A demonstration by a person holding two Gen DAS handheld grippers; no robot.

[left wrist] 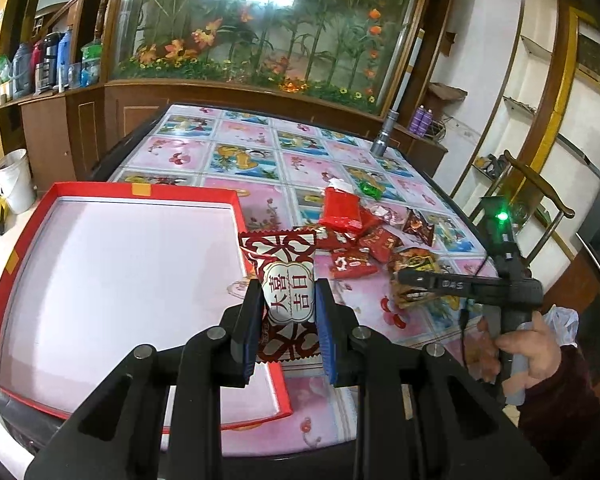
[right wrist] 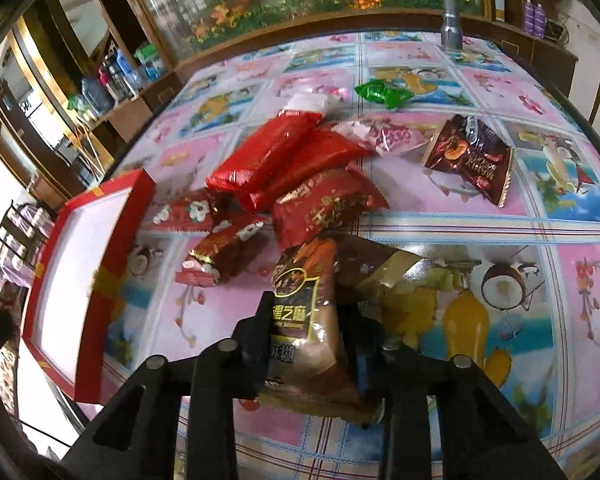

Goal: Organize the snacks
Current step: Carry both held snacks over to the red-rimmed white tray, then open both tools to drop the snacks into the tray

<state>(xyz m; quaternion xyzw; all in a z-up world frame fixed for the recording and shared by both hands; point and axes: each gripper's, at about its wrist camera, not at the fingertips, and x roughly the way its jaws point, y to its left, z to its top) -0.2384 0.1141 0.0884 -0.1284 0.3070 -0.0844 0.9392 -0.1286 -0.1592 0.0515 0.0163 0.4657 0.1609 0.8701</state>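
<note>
Left claw (left wrist: 287,312) is clenching a red-and-white patterned candy wrapper with a white label (left wrist: 286,280), its blue-padded fingers (left wrist: 325,320) pressing both sides; the packet is hanging above the right rim of the shallow red cardboard box lid with white inside (left wrist: 100,272), which is sitting at the table's near-left corner. Floral plastic-covered table (left wrist: 260,152) is carrying everything.

Right of the lid, a loose heap is lying mid-table: glossy red rectangular snack packs (right wrist: 268,160), small red packets printed with white flowers (right wrist: 188,212), a pink-white wrapped sweet (right wrist: 396,138). Toward the far edge, a green twisted candy wrapper (right wrist: 382,94); at the far-right corner, a silver metal flashlight standing upright (right wrist: 451,20). A dark brown foil packet with a fruit picture (right wrist: 472,160) is lying apart toward the right edge.

Right claw (right wrist: 312,328) is straddling a brown plastic snack bag with a black-and-gold label (right wrist: 304,304) near the front edge; whether the pads are pressing it, cannot tell. A hand (left wrist: 536,344) is holding that claw's grip.
</note>
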